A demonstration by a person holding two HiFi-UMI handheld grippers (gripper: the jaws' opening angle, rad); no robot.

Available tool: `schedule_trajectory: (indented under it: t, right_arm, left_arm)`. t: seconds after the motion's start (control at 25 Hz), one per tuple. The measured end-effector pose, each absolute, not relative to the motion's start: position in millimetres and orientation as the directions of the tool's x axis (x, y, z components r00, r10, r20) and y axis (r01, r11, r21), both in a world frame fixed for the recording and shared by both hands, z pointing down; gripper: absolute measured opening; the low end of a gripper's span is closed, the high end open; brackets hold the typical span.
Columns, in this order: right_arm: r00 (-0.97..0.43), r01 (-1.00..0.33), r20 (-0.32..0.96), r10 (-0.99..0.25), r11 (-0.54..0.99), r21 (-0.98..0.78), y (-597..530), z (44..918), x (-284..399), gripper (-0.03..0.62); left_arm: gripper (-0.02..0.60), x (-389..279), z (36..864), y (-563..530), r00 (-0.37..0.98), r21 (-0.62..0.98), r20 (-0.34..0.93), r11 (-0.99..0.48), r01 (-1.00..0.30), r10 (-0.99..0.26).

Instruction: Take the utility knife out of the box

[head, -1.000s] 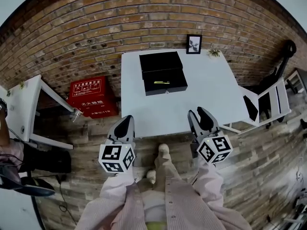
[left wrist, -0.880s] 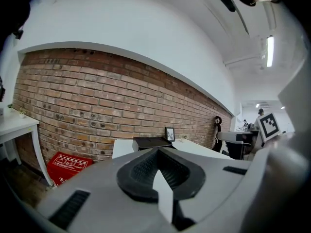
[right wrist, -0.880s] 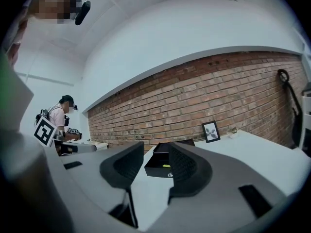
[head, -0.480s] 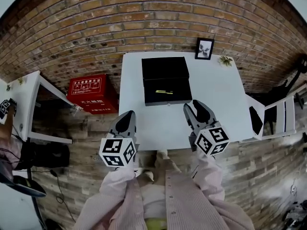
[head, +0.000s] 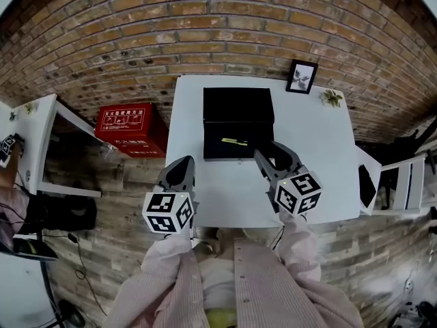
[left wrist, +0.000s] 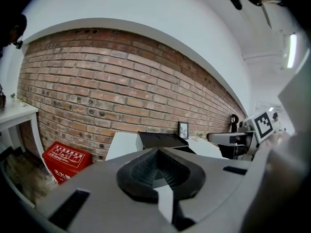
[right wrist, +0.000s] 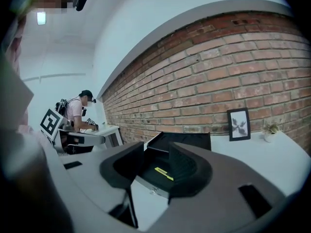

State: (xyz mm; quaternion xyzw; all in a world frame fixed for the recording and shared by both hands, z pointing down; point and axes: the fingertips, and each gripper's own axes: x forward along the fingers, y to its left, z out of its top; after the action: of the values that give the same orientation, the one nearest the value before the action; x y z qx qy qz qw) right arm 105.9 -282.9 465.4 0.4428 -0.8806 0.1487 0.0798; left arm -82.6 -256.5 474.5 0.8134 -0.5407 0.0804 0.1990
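Observation:
An open black box [head: 237, 108] lies on the white table [head: 321, 162], its lid folded back toward the brick wall. A yellow utility knife [head: 234, 141] rests in the box's near tray. My right gripper [head: 274, 157] is open, with its fingertips at the tray's near right corner, apart from the knife. In the right gripper view the knife [right wrist: 164, 174] shows in the gap between the pads of the right gripper [right wrist: 155, 163]. My left gripper [head: 181, 170] is shut and empty over the table's near left edge. The left gripper view shows the left gripper [left wrist: 156, 154] and the box [left wrist: 160, 141] beyond it.
A framed picture [head: 302, 76] and a small plant [head: 332, 98] stand at the table's far right. A red case [head: 130, 128] sits on the floor to the left, beside a white side table [head: 37, 139]. A white chair [head: 403, 183] is at the right. A person [right wrist: 80, 110] works far off.
Both grippers have come forward toward the table. The right gripper now reaches the box's near edge, still open. The left gripper stays shut near the table's front edge.

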Motion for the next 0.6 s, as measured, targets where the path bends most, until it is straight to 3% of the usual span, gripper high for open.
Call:
schedule_trajectory:
  t: [0.6]
  right_arm:
    - [-0.7, -0.663, 0.45, -0.554, 0.739, -0.122, -337.3, 512.8, 79.9, 0.143]
  left_arm:
    - [-0.008, -63.9, 515.2, -302.3, 0.381, 0.291, 0.424, -0.274, -0.917, -0.822]
